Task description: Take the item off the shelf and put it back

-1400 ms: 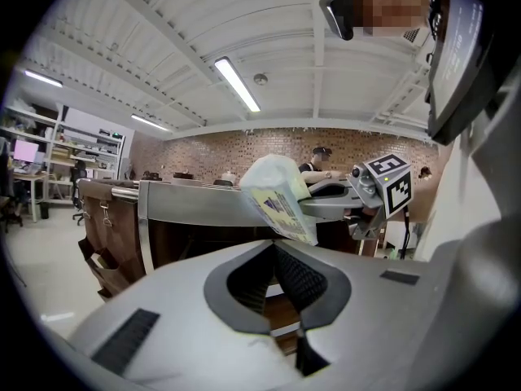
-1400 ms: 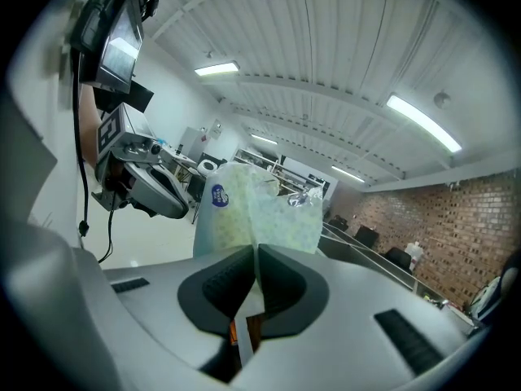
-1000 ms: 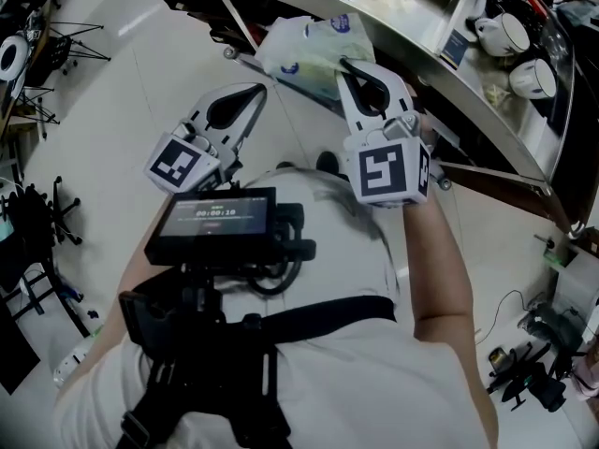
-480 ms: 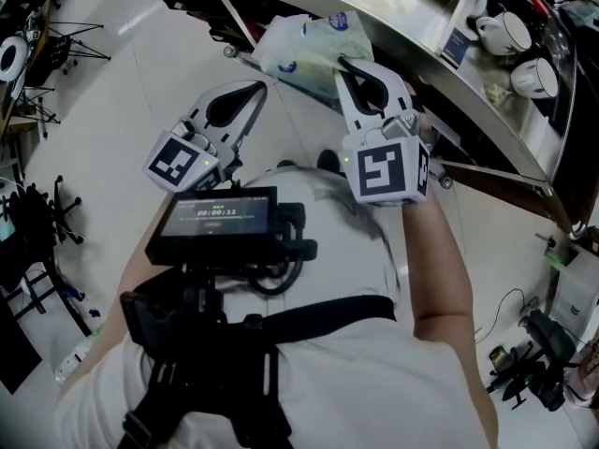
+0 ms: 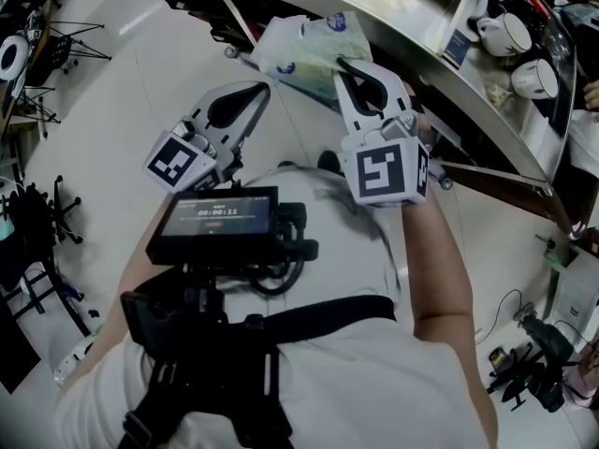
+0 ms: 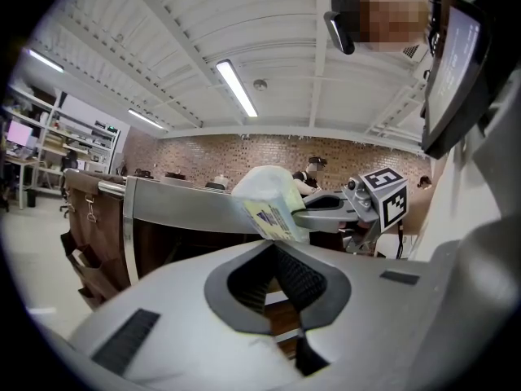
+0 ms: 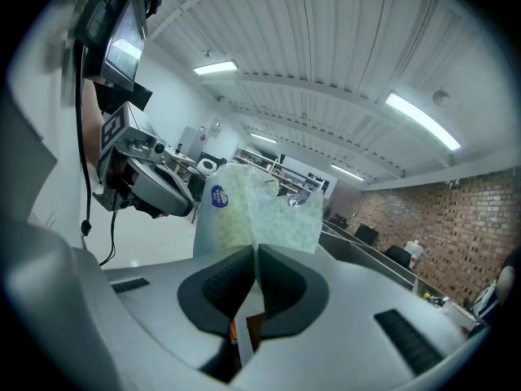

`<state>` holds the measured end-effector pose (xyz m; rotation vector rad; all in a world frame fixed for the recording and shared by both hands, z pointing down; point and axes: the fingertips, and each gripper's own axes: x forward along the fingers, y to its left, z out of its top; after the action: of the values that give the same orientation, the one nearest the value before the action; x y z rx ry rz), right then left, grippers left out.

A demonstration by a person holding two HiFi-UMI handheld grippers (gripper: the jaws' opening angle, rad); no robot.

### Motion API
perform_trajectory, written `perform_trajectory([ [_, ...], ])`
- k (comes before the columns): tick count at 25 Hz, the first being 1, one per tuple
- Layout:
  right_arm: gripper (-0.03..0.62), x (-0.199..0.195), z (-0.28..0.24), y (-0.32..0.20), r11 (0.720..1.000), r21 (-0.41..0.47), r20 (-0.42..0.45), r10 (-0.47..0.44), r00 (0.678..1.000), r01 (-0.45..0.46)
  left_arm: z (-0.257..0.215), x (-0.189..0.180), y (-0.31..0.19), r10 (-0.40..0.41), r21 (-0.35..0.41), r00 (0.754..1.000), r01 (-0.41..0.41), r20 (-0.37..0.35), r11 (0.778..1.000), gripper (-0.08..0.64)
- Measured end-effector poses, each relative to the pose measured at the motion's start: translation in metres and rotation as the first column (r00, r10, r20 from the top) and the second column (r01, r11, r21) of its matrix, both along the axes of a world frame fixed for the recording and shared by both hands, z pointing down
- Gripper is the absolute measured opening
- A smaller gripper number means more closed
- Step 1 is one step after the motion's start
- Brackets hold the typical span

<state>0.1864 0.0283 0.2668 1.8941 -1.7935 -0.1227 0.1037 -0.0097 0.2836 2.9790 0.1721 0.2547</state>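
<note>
A soft pale-green and white tissue packet [image 5: 304,50] with a blue round label hangs in the air just in front of the curved metal shelf [image 5: 426,59]. My right gripper [image 5: 343,63] is shut on its lower edge; in the right gripper view the packet [image 7: 252,210] stands up from the pinched jaws of that gripper [image 7: 255,248]. My left gripper [image 5: 263,89] hovers to the packet's left, shut with nothing in it. From the left gripper view its joined tips [image 6: 273,241] point toward the packet [image 6: 273,206] and the right gripper [image 6: 342,210] beyond, apart from both.
Two white mugs [image 5: 505,34] [image 5: 534,78] stand on the shelf at the upper right. A chest-mounted screen [image 5: 220,223] sits below the grippers. A black chair base [image 5: 37,218] is on the floor at left, and tools with cables [image 5: 529,363] lie at lower right.
</note>
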Motion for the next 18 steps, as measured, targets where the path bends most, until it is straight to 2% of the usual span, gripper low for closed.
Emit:
perform_trajectory([
  [18, 0.015, -0.0073, 0.0022, 0.0015, 1.0, -0.014, -0.019, -0.014, 1.0, 0.013, 0.0001, -0.0069, -0.0023, -0.033, 0.002, 0.999, 0.033, -0.008, 0.999, 0.009],
])
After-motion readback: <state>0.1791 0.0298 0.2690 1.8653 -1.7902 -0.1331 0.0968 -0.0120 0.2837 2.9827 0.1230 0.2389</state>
